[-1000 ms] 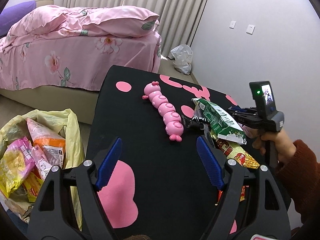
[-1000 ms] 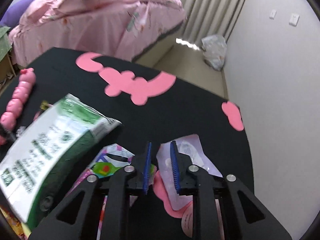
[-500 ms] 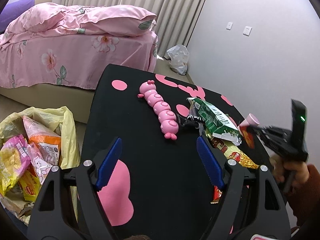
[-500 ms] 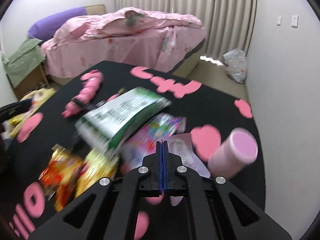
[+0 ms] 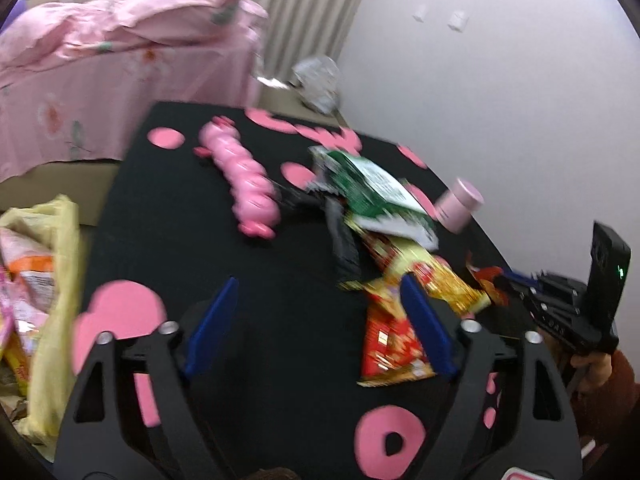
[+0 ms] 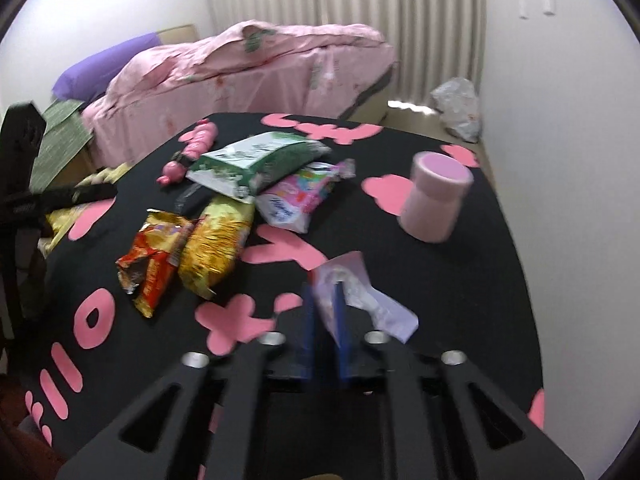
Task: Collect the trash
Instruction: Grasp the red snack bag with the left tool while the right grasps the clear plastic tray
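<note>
My left gripper (image 5: 320,320) hangs wide open over the black table (image 5: 256,280), its jaws still spreading and nothing between them. A red and yellow snack wrapper (image 5: 392,344) lies just beside its right finger. Behind it lie a gold wrapper (image 5: 444,280) and a green and white bag (image 5: 376,196). My right gripper (image 6: 324,316) is at the table's near right side, jaws opening, with a pale lilac wrapper (image 6: 360,292) standing loosely between the blue pads. The red wrapper (image 6: 150,264), gold wrapper (image 6: 218,248), green bag (image 6: 256,160) and a pink tissue pack (image 6: 296,196) lie ahead of it.
A yellow trash bag (image 5: 52,280) holding wrappers hangs open off the table's left side. A pink caterpillar toy (image 5: 244,184) and a pink cylinder (image 6: 434,200) rest on the table. A pink bed (image 6: 248,68) stands behind, and a white bag (image 6: 458,106) sits on the floor by the wall.
My right gripper drew back toward the table's near right edge, bringing the pale wrapper along, and its jaws went from shut to parted. My left gripper swung right, toward the wrappers.
</note>
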Demonstrator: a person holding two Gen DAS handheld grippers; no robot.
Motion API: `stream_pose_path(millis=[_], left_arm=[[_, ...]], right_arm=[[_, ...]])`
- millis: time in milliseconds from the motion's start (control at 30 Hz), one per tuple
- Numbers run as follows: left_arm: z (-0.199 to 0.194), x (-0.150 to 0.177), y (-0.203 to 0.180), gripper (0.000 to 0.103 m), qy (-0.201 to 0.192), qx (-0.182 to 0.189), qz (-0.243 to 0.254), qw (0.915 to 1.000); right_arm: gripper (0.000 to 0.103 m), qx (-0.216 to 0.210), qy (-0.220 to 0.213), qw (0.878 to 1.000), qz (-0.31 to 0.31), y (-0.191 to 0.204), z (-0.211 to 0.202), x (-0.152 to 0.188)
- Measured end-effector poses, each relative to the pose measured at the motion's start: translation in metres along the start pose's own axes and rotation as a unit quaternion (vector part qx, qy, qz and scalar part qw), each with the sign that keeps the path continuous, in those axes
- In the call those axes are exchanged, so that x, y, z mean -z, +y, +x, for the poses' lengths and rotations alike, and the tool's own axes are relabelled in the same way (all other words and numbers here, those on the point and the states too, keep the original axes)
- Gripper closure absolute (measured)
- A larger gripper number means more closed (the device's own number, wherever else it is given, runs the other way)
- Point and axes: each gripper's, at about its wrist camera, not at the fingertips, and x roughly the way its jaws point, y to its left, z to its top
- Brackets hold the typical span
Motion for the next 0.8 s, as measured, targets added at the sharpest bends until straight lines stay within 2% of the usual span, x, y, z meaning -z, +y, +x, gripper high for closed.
stream_pose_path(millis=[67,267,333,533,567,700,800], left_arm=[[0.009,0.004,-0.011,0.022,0.021,0.011,0.012,0.9996],[0.034,0.008,-0.034,0.022,0.065,0.020,0.032,0.9972],[0.044,0.006,-0.032,0.026,0.087,0.016,0.015,0.9960],[0.045,0.005,-0.033,0.041,0.089,-0.008,0.013,0.9959],[0.044,0.006,-0.034,0.045,0.091,-0.008,0.016,0.9957],[0.044,0.008,-0.036,0.073,0.102,0.016,0.014,0.9946],[0.045,0.011,-0.041,0.081,0.100,0.026,0.019,0.9944]], right_arm=[[0.050,-0.015,0.000,1.000,0.016,-0.006,-0.005,0.006],[0.050,-0.006,0.007,1.000,0.027,-0.011,-0.013,0.020],[0.050,0.007,0.000,0.999,0.041,-0.014,-0.016,0.024],[0.050,0.010,0.001,0.997,0.073,-0.027,-0.015,0.026],[0.050,0.010,0.000,0.997,0.076,-0.029,-0.015,0.025],[0.050,0.011,0.001,0.995,0.098,-0.037,-0.013,0.023],[0.050,0.004,0.019,0.992,0.127,-0.047,-0.002,0.025]])
